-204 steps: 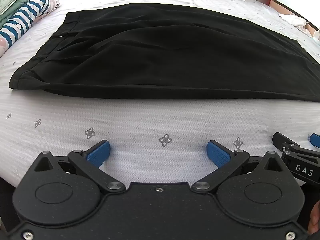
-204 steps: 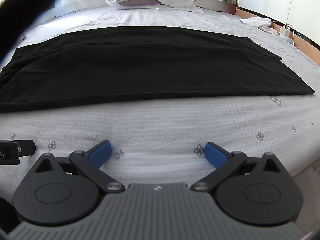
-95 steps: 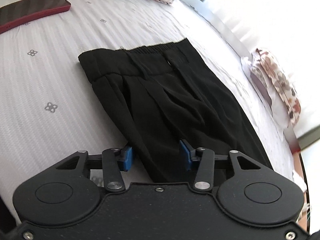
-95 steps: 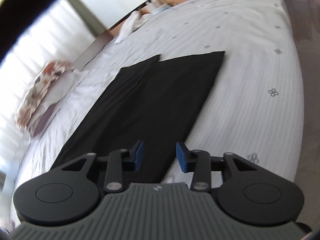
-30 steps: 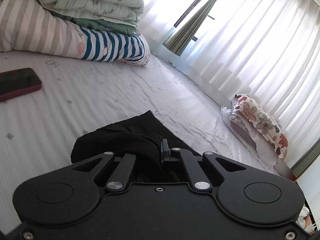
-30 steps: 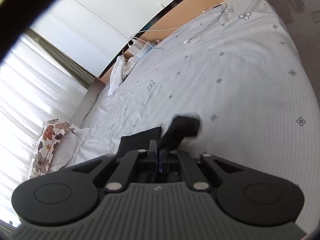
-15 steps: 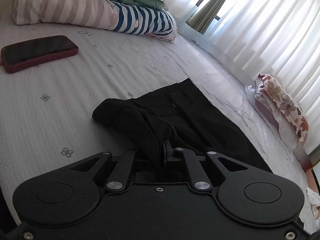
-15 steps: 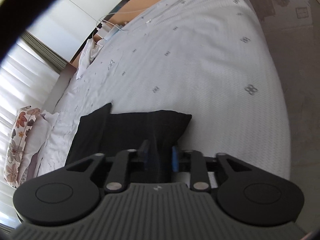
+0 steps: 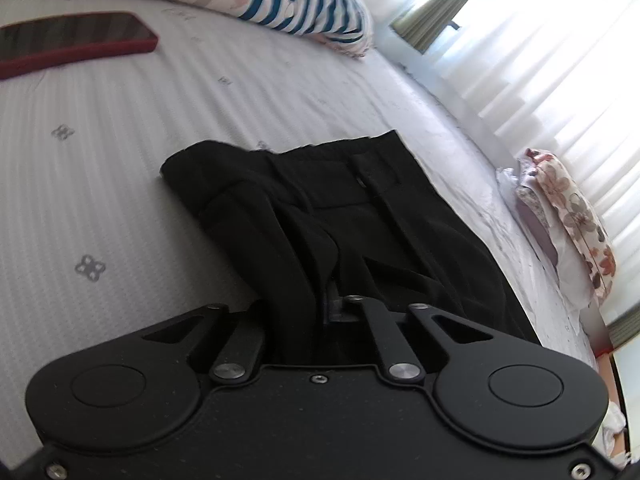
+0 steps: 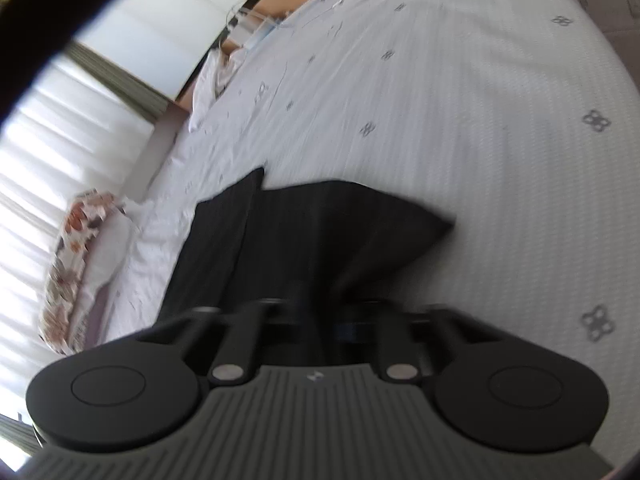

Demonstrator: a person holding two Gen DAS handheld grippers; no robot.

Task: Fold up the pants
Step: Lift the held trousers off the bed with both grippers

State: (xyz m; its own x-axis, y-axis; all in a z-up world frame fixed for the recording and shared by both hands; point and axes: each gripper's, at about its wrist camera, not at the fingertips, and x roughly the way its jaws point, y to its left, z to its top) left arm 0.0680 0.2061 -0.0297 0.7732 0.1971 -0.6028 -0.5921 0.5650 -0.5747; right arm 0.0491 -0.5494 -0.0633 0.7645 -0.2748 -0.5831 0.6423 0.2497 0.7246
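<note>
On the white patterned bed [image 9: 120,184], black pants [image 9: 360,216] are lying stretched out, with the waistband end toward the striped bedding [image 9: 304,12] at the head of the left wrist view. The left gripper [image 9: 326,304] is clenching a raised fold of the pants near the waistband, and the cloth is draping down from its closed jaws onto the mattress. The waistband corner nearest the camera is bunching and curling, while the far half is lying flat. A phone in a red case [image 9: 72,42] is resting on the bed well apart from the pants, near the striped bedding. A flowered pillow [image 9: 568,216] is sitting at the bed's edge beside the white curtains [image 9: 540,52].

In the right wrist view, the right gripper [image 10: 320,312] is clamping the leg end of the pants [image 10: 320,232]; the picture is blurring, but the dark cloth is rising straight into the closed jaws. One hem corner is sticking out to the right over the sheet, and the other leg is lying flat on the left. A white cable [image 10: 304,8] is trailing across the far corner of the bed.
</note>
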